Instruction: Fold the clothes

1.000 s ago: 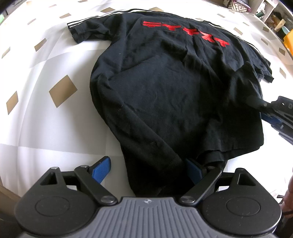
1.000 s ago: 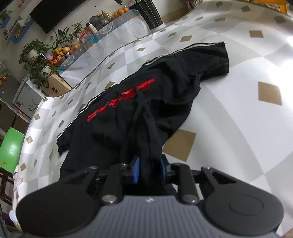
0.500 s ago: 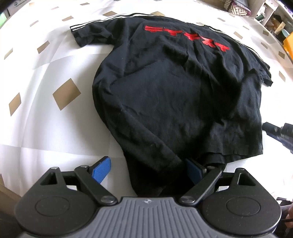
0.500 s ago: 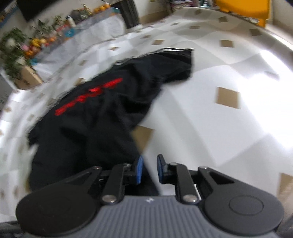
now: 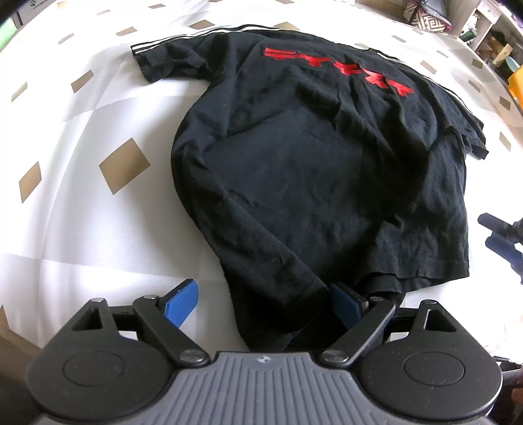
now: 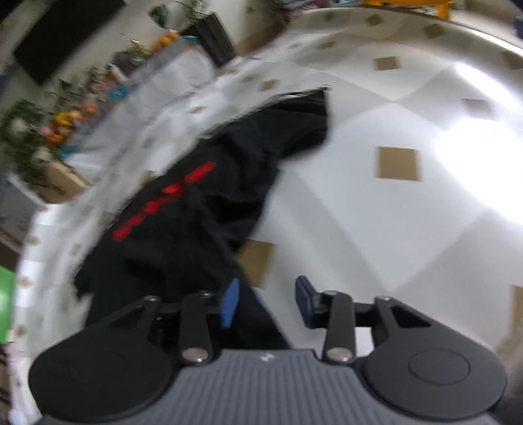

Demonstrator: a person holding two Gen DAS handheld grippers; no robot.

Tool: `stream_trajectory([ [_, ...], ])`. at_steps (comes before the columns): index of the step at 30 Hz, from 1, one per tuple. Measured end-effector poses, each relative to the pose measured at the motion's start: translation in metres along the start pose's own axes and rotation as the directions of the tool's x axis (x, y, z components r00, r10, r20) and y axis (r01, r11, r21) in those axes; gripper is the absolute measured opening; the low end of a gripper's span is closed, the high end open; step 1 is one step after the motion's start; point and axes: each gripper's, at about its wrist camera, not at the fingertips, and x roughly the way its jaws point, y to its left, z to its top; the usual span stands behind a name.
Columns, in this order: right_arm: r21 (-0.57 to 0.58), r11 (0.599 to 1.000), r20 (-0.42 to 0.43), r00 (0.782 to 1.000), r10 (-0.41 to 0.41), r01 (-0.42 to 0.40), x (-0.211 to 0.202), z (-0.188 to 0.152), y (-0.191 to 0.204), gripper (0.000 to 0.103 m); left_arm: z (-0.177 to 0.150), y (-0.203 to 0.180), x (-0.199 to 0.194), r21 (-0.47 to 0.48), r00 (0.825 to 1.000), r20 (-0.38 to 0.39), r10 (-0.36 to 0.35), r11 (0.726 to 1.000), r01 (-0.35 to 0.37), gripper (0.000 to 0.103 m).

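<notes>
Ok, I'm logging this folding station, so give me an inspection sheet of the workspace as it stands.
Surface: white cloth with tan diamonds.
Job's things: black T-shirt with red lettering, spread out, wrinkled, not yet folded.
Clutter: nothing seen on the cloth.
Grippers: left gripper wide open, the shirt's near corner between its fingers, not pinched; right gripper has just been opening, its fingers off the shirt's edge.
Cables: nothing seen.
Surroundings: plants and a fruit display beyond, blurred; shelves at the far corner.
</notes>
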Motion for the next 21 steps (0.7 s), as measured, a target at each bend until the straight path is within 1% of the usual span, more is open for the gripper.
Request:
stream_trajectory([
  [1,-0.019,0.999,-0.003,1.0,0.027,-0.027,0.002,0.003,0.002,0.046,-0.001,0.0,-0.002,0.003,1.0,0.001,0.0,1.0,0.0,0.087],
  [3,-0.058,0.996,-0.029,0.997,0.071,-0.073,0.008,0.011,0.007,0.049,-0.001,0.0,-0.003,0.005,1.0,0.001,-0.002,1.0,0.002,0.087],
  [5,-0.105,0.99,-0.047,0.994,0.094,-0.099,0.014,0.018,0.011,0.051,-0.002,0.0,-0.005,0.003,1.0,0.002,-0.004,1.0,0.004,0.087],
  [7,-0.149,0.982,-0.071,0.992,0.107,-0.116,0.019,0.023,0.014,0.056,-0.002,0.001,-0.006,0.001,1.0,0.002,-0.007,1.0,0.007,0.087],
  [9,-0.175,0.977,-0.096,0.99,0.103,-0.119,0.026,0.027,0.014,0.059,-0.001,0.001,-0.005,-0.001,1.0,0.001,-0.008,1.0,0.008,0.087],
  [12,-0.157,0.979,-0.119,0.986,0.114,-0.132,0.034,0.026,0.013,0.063,-0.002,0.0,-0.004,0.006,1.0,-0.004,-0.005,1.0,0.005,0.087],
  [16,-0.098,0.983,-0.169,0.976,0.138,-0.156,0.045,0.02,0.008,0.063,-0.003,-0.001,-0.005,0.008,1.0,-0.007,-0.002,1.0,0.002,0.087],
  [18,-0.091,0.982,-0.169,0.974,0.151,-0.168,0.045,0.018,0.006,0.062,-0.003,0.0,-0.005,0.005,1.0,-0.009,-0.002,1.0,0.002,0.087],
  [19,-0.076,0.982,-0.179,0.971,0.157,-0.172,0.046,0.018,0.006,0.055,-0.004,0.0,-0.005,0.004,1.0,-0.009,-0.002,1.0,0.002,0.087],
  [21,-0.067,0.983,-0.193,0.969,0.155,-0.171,0.046,0.016,0.006,0.047,-0.003,-0.001,-0.006,0.007,1.0,-0.009,0.0,1.0,0.0,0.087],
])
